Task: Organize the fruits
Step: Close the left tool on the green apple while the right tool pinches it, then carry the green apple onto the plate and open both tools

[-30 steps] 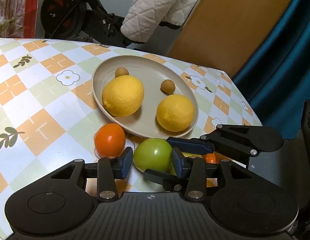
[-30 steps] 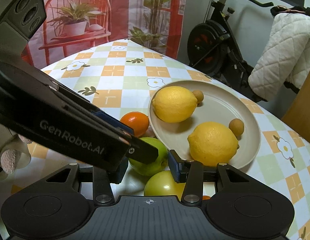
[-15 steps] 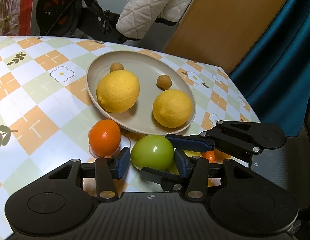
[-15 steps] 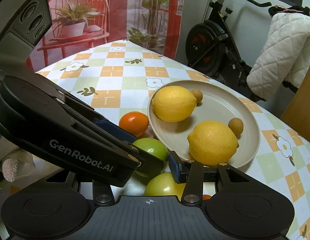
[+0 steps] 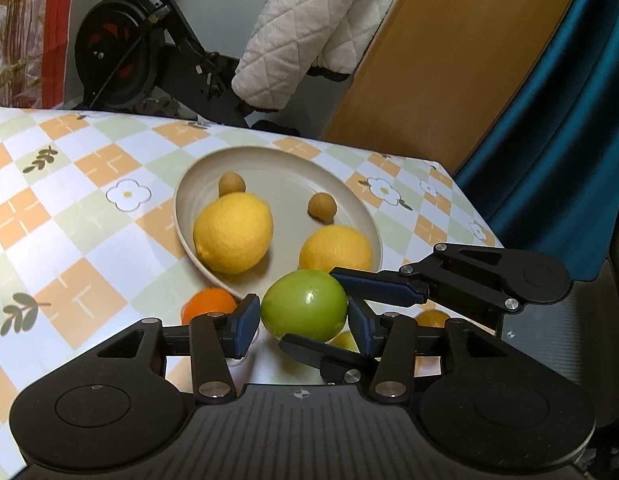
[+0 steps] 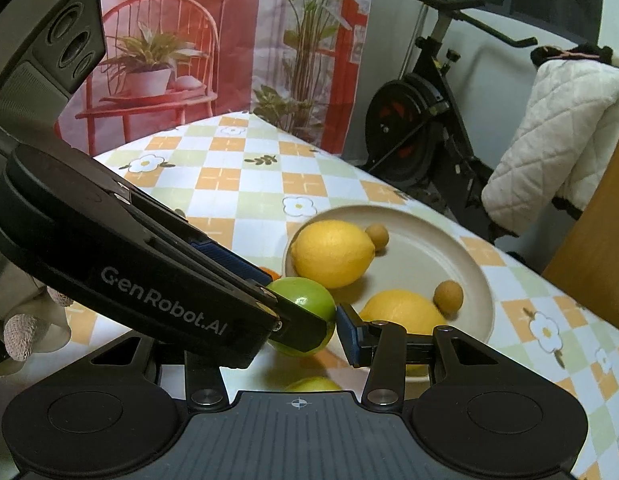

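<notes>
The left gripper [image 5: 303,318] points downward, its two blue pads closed on the sides of a green apple [image 5: 305,304]. The right gripper [image 5: 341,312] crosses in from the right, its fingers around the same apple, one above, one below.

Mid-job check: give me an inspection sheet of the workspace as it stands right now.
Surface: table under a checked floral cloth.
Job's things: beige plate holding two lemons and two small brown fruits; green fruit lifted in front of the plate; orange and more fruit on the cloth below.
Clutter: nothing seen.
Grippers: left gripper shut on the green fruit; right gripper close beside it, grip unclear.
Cables: nothing seen.
Surroundings: exercise bike, quilted jacket, teal curtain, printed backdrop.
</notes>
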